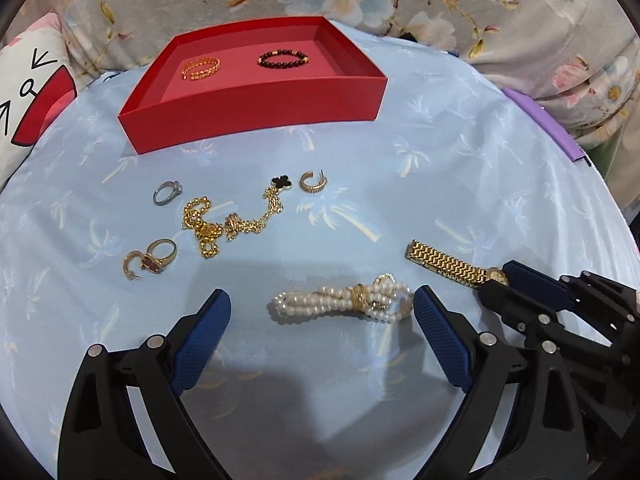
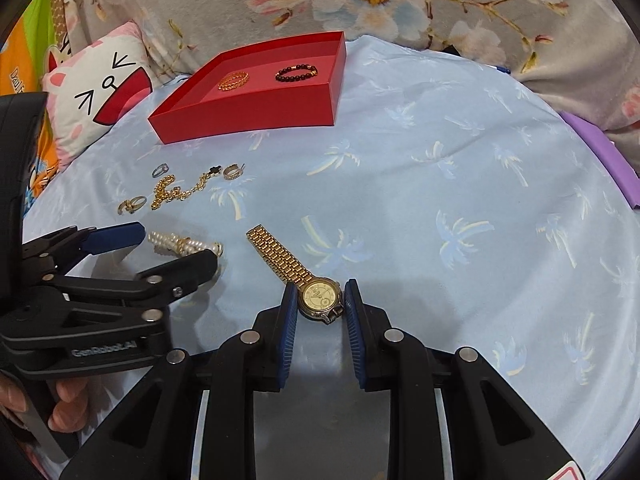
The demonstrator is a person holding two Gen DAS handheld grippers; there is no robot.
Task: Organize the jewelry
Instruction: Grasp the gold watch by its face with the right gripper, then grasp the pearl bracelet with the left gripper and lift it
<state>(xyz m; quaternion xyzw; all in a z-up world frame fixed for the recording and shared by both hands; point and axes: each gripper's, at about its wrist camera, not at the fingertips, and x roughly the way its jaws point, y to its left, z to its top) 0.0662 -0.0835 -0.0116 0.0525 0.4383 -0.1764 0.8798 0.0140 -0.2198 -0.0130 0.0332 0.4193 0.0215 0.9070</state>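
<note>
The right tool [image 2: 321, 300] pinches the gold watch [image 2: 320, 295] by its case on the blue cloth [image 2: 440, 200], the left tool [image 1: 322, 312] is spread around the pearl bracelet [image 1: 344, 299], and farther off stands the red tray [image 1: 256, 110].

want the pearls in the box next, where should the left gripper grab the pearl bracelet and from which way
Grip the pearl bracelet across its middle, at the gold clasp where the strands bunch together. It lies flat and lengthwise between the open left gripper fingers, so come straight down from above with the gripper turned so the pads close across the narrow width. The red box sits beyond it.
</note>
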